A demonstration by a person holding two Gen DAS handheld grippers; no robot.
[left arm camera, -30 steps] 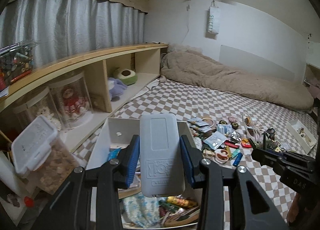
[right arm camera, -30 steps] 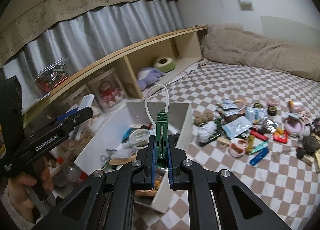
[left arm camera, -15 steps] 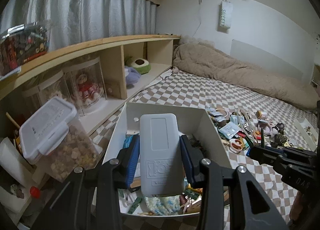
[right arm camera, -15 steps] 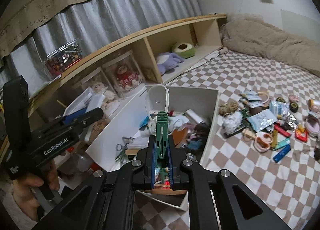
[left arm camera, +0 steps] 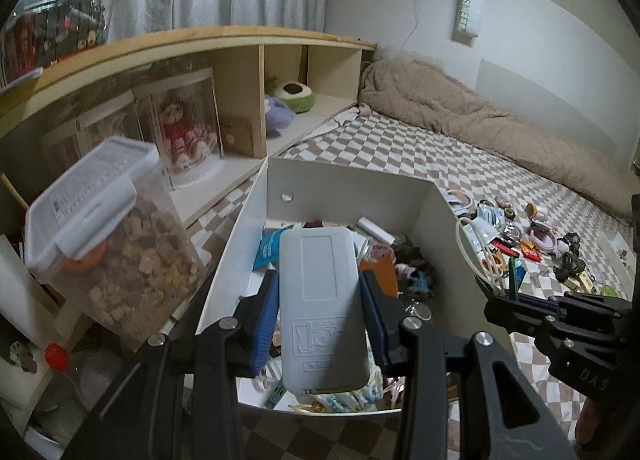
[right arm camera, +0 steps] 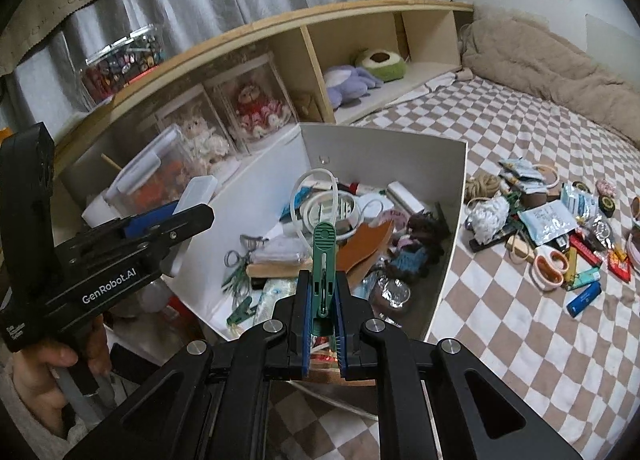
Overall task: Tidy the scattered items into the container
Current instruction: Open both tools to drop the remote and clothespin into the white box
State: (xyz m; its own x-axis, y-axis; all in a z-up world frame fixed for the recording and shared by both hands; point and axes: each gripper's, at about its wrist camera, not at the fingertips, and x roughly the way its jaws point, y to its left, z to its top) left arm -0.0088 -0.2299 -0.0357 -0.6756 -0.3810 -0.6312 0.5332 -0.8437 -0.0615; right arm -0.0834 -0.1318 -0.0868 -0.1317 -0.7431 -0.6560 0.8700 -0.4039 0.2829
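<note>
Both jaws are clamped on cargo: your left gripper (left arm camera: 320, 310) pinches a pale grey flat case (left arm camera: 322, 308) by its long edges between the blue pads, and your right gripper (right arm camera: 322, 314) has its jaws pressed close on a green clip (right arm camera: 323, 260), which stands upright between them with a white looped cord (right arm camera: 320, 196) rising beyond its tip. You are holding both over the white container (right arm camera: 452, 236), an open box on the checked bedspread (right arm camera: 520, 340); the case hangs above its near half, the clip above its near edge. Inside the container lie mixed bits already: scissors (right arm camera: 236, 260), a brown leather piece (right arm camera: 368, 244), a roll of white tape (right arm camera: 320, 208), dark yarn. To the right of the container, the scattered items (right arm camera: 552, 228) are spread on the bedspread, among them a blue lighter (right arm camera: 584, 296) and foil packets. On the left runs a wooden shelf (left arm camera: 240, 44), with a clear lidded tub (left arm camera: 108, 236) standing near it.
</note>
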